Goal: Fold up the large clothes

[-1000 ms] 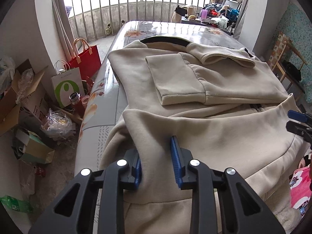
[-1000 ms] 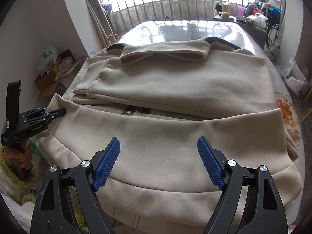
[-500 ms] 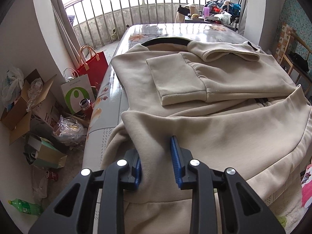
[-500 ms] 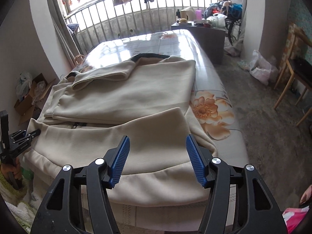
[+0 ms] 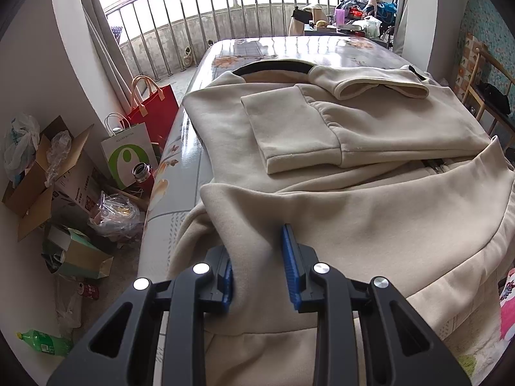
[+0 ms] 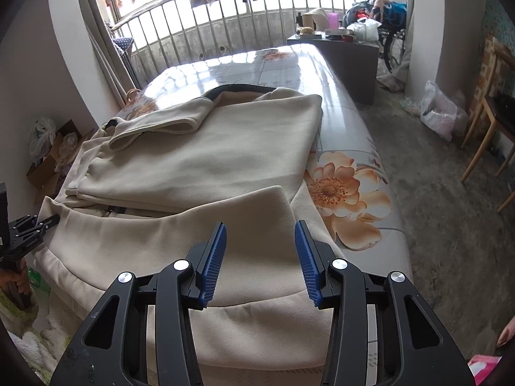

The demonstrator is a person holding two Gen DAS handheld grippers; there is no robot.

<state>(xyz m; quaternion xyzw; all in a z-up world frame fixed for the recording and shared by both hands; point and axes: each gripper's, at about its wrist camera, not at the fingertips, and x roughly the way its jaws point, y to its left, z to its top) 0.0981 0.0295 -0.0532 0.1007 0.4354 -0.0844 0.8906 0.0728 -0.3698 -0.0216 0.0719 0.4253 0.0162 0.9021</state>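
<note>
A large beige jacket point(image 5: 370, 199) lies on the glossy flowered table point(image 5: 289, 48), sleeves folded in across its chest and the lower part doubled up toward the collar. My left gripper point(image 5: 257, 247) is shut on a bunched ridge of the jacket's near left edge; cloth hides part of its left pad. In the right wrist view the jacket point(image 6: 199, 160) fills the left half. My right gripper point(image 6: 260, 225) hovers over the near right corner of the folded hem. Its jaws are closing, with cloth below and between them but the pads clear of it. The left gripper point(image 6: 29, 228) shows at the far left.
Left of the table stand a red bag point(image 5: 157, 109), a white paper bag point(image 5: 128, 157), a cardboard box point(image 5: 38, 180) and a green bottle point(image 5: 42, 342) on the floor. On the right are bare floor, a wooden chair point(image 6: 492, 135) and a plastic bag point(image 6: 441, 112). A railing runs behind.
My right gripper has slid right along the hem to the jacket's near right corner and its jaws have narrowed. The left gripper keeps its hold in the same place.
</note>
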